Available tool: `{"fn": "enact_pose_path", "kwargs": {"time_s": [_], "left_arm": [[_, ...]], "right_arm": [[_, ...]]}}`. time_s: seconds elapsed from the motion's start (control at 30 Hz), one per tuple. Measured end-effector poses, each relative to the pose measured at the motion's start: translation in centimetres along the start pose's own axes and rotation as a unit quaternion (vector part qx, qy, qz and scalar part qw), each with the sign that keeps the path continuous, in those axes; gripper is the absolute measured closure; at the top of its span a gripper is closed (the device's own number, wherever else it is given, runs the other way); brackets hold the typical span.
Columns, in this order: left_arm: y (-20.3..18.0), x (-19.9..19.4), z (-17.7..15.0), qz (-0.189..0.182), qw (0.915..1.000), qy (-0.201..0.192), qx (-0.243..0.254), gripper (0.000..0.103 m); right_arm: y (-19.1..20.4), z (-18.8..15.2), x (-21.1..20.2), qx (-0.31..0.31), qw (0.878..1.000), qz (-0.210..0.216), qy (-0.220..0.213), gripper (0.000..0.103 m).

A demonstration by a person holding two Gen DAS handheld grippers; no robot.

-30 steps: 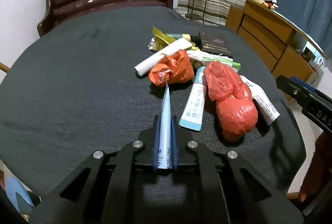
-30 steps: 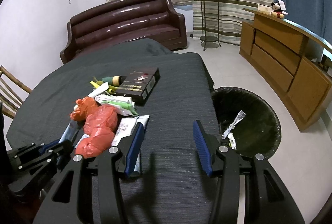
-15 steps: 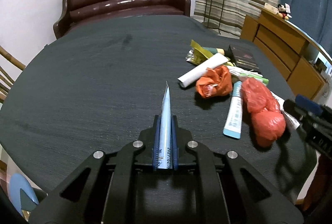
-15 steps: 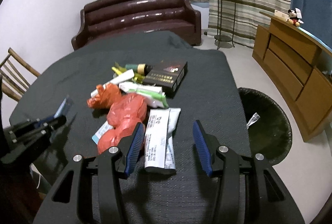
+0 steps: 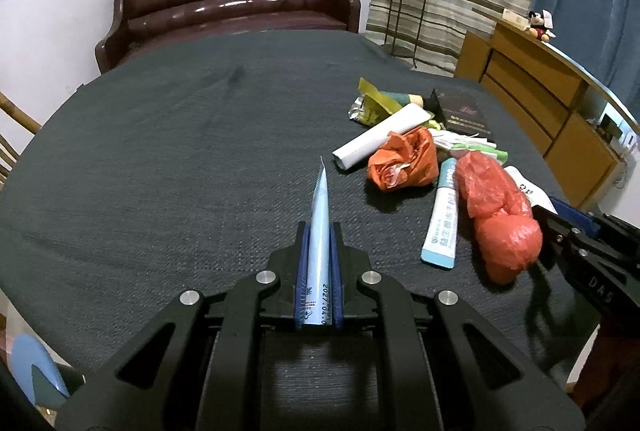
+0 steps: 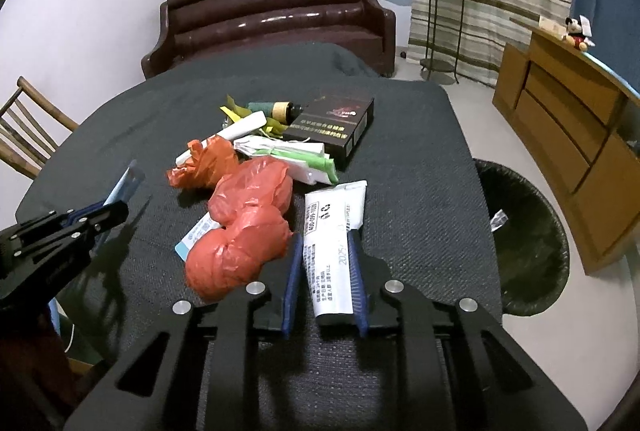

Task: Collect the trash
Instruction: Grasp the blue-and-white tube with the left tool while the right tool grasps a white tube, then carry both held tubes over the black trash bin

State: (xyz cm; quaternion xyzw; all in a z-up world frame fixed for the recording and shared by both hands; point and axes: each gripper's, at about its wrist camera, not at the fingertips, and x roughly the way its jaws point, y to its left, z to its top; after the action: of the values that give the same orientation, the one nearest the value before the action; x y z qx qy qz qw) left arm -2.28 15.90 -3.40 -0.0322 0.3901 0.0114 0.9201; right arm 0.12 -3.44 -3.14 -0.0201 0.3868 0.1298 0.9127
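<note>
The left tool (image 5: 318,255) is pressed together on a thin light-blue packet (image 5: 320,231), held edge-up so that its pointed end sticks out forward over the desk (image 5: 160,151). I think it is gripped near its base so that it does not bend or slip on the way to the bin.

The right tool (image 6: 324,263) has come together around the lower end of a white tube (image 6: 334,243), which lies flat on the desk. The right pad touches the tube's edge, the left pad stands just beside it, so the hold looks tight but I cannot confirm it on both sides.

Just left of this tube lies a red plastic bag (image 6: 244,231), tied in lumps, and behind it the remaining trash: an orange bag (image 6: 208,163), green-and-white wrappers (image 6: 296,159) and a dark box (image 6: 340,123).

The black bin (image 6: 528,239) stands on the floor beside the desk's right edge, near the right tool, probably placed there for a short carry.
</note>
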Motion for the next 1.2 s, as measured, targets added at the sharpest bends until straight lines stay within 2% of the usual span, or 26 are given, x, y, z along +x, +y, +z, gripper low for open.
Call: {"fn": "enact_pose_path", "kwargs": {"time_s": [0.27, 0.6, 0.83, 1.03, 1.2], "left_arm": [[-2.0, -1.0, 0.7, -0.024, 0.9995, -0.015, 0.012, 0.093], [-7.4, -1.5, 3.1, -0.065, 0.996, -0.041, 0.046, 0.093], [-13.0, -0.8, 5.2, -0.092, 0.9909, -0.061, 0.077, 0.093], [-18.2, 0.6, 6.3, -0.119, 0.9855, -0.06, 0.105, 0.093], [-22.0, 2.3, 6.7, -0.126, 0.9819, -0.052, 0.131, 0.093]], "right_arm": [[-1.2, 0.1, -1.6, 0.006, 1.0, -0.011, -0.024, 0.08], [-5.9, 1.7, -2.9, 0.031, 0.996, -0.062, -0.065, 0.08], [-11.1, 2.5, -3.1, 0.057, 0.99, -0.104, -0.08, 0.08], [-14.9, 2.6, -2.8, 0.071, 0.985, -0.131, -0.084, 0.08], [-17.0, 2.5, -2.6, 0.085, 0.984, -0.135, -0.084, 0.08]]}}
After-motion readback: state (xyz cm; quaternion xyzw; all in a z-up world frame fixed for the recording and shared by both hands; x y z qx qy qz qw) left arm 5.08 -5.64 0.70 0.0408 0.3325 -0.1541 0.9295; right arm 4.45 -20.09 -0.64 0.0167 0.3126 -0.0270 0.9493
